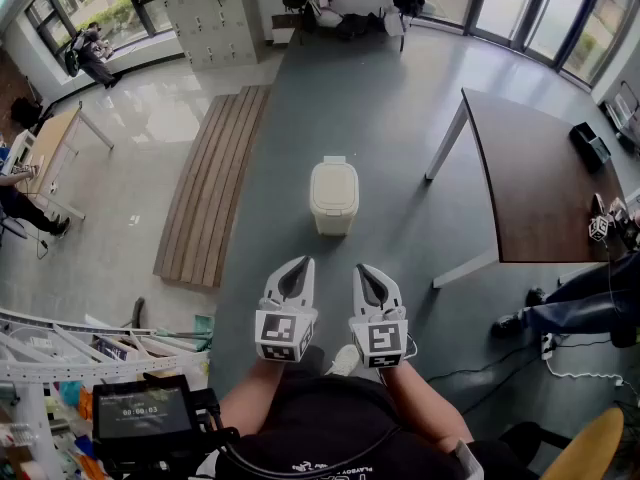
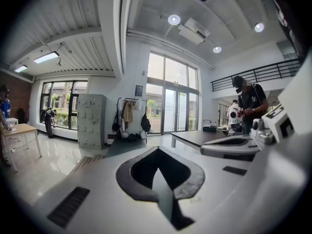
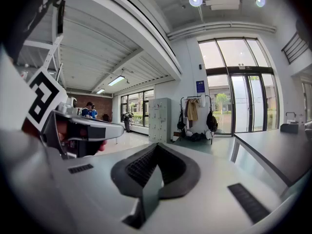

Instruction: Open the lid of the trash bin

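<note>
At the lower centre of the head view I hold both tools side by side. My left gripper has its white jaws pressed together at the tips with nothing between them, and the left gripper view shows the same. My right gripper is likewise pressed closed and empty.

Just above them, in the middle of the frame, the cream plastic trash bin stands upright on the grey floor, apart from both grippers. Its lid is down, so I cannot see what is inside.

To its left lies a long slatted wooden platform. To its right stands a dark brown table with white legs, with a small black box near its far edge.

At the upper left a grey bank of lockers stands against the wall, its doors closed.
</note>
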A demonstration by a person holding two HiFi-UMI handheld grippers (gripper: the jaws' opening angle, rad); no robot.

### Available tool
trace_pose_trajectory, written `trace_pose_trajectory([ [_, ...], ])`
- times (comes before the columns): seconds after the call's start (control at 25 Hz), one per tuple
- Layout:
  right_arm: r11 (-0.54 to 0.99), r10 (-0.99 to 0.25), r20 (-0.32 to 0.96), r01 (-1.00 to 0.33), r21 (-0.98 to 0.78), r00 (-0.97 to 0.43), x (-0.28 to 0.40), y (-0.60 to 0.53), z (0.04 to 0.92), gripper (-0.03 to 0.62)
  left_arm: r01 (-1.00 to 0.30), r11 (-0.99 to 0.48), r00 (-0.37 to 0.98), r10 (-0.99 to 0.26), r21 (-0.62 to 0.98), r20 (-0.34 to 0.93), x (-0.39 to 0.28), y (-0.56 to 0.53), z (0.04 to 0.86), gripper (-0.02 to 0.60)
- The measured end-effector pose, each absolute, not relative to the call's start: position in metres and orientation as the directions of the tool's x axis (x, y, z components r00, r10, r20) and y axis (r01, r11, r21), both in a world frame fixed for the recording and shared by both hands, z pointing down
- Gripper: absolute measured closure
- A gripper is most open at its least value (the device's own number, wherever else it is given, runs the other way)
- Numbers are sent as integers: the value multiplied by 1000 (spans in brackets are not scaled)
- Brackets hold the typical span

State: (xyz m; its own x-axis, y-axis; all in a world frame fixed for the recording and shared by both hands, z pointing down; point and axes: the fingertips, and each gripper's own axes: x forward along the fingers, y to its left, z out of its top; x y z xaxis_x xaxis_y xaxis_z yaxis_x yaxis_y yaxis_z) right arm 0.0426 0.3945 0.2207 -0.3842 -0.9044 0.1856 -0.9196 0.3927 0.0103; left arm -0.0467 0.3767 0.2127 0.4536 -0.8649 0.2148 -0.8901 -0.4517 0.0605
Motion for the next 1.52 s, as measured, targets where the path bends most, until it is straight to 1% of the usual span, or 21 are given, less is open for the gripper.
trace_pose_trajectory([
  [0.28, 383, -906, 202, -923, 24, -371, 33, 353, 223, 589, -892, -444, 452, -861, 92, 234, -65, 329, 217, 581],
  [0.48, 371, -908, 227, -928, 39, -353, 24, 318, 226, 589, -863, -497, 503, -834, 88, 226, -62, 297, 211, 581],
  [0.72, 335, -922, 219, -942, 33, -321, 2, 272, 221, 589, -842, -533, 537, -814, 84, 220, -77, 254, 207, 581],
  [0.92, 280, -927, 234, -956, -84, -292, -9, 241, 222, 589, -835, -542, 550, -806, 101, 218, -98, 223, 206, 581],
  [1.08, 258, -931, 246, -963, -72, -268, -18, 229, 226, 590, -827, -551, 561, -799, 111, 218, -106, 208, 209, 581],
  [1.28, 243, -929, 270, -967, -72, -253, -12, 216, 236, 589, -825, -552, 565, -791, 122, 235, -102, 188, 220, 581],
  [1.52, 250, -911, 311, -962, -110, -272, 12, 181, 266, 589, -822, -556, 566, -773, 123, 287, -69, 158, 244, 581],
])
